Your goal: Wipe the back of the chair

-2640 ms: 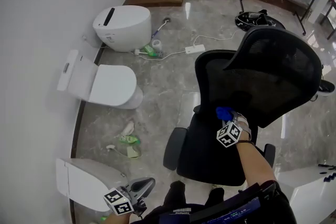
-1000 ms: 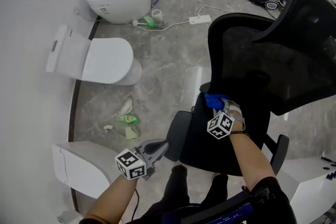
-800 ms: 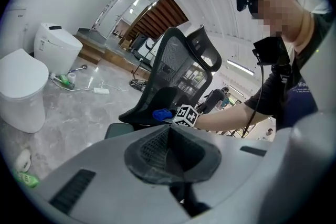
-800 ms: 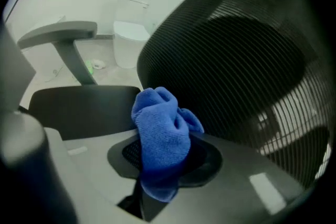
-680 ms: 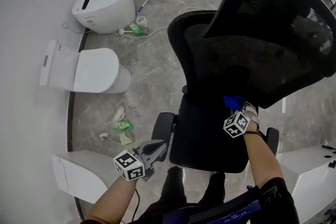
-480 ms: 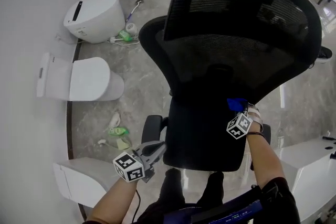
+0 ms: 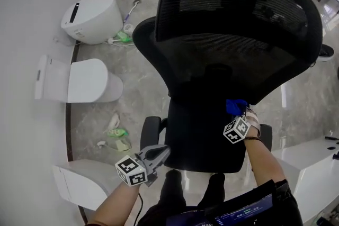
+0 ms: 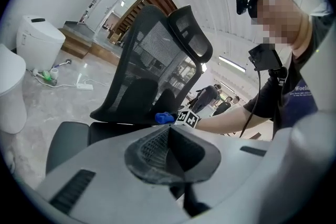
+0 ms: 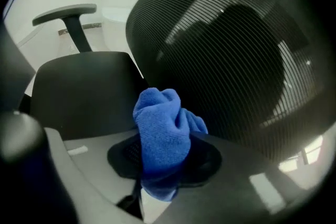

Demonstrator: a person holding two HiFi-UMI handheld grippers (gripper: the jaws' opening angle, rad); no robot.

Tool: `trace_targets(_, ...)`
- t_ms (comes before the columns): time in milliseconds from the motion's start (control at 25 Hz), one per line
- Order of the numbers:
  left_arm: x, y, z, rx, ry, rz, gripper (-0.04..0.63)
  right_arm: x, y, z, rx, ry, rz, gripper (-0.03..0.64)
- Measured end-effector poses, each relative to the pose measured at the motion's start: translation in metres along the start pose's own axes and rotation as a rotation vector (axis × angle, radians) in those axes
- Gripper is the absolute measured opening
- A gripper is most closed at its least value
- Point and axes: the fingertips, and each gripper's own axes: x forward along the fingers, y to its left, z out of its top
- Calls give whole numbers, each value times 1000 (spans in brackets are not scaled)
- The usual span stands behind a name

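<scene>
A black mesh office chair fills the head view, its backrest [image 7: 233,34] rising over the seat [image 7: 204,135]. My right gripper [image 7: 237,111] is shut on a bunched blue cloth [image 7: 235,106] at the backrest's lower right edge, above the seat. In the right gripper view the blue cloth [image 9: 163,134] sticks out of the jaws close to the mesh backrest [image 9: 236,60]; I cannot tell if they touch. My left gripper [image 7: 156,155] is shut and holds nothing, low by the chair's left armrest [image 7: 151,129]. In the left gripper view the chair [image 8: 142,65] stands side-on.
Along the left wall stand white toilets [image 7: 87,79], [image 7: 90,18] and another [image 7: 79,185]. Small bottles and litter [image 7: 117,135] lie on the marble floor. A white counter [image 7: 312,166] is at the lower right. The person's shoes [image 7: 175,185] are under the seat's near edge.
The chair has turned so its backrest now faces the head view squarely. My right gripper has stayed at the backrest's lower edge with the cloth. The left gripper has barely moved.
</scene>
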Motion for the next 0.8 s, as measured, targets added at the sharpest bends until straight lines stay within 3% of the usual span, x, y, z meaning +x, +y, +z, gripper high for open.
trace_targets(320, -88, 46, -20, -49, -19, 47, 6, 34, 144, 202, -184, -193, 156, 123)
trace_targets(440, -119, 68, -30, -78, -36, 68, 6, 47, 180, 254, -224, -221, 177, 124)
trace_targets(600, -141, 91, -43, -109, -52, 95, 6, 72, 185, 270, -196, -193, 153, 124)
trace_targets(800, -145, 99, -49, -119, -55, 102, 6, 86, 144, 225, -64, -107, 97, 123)
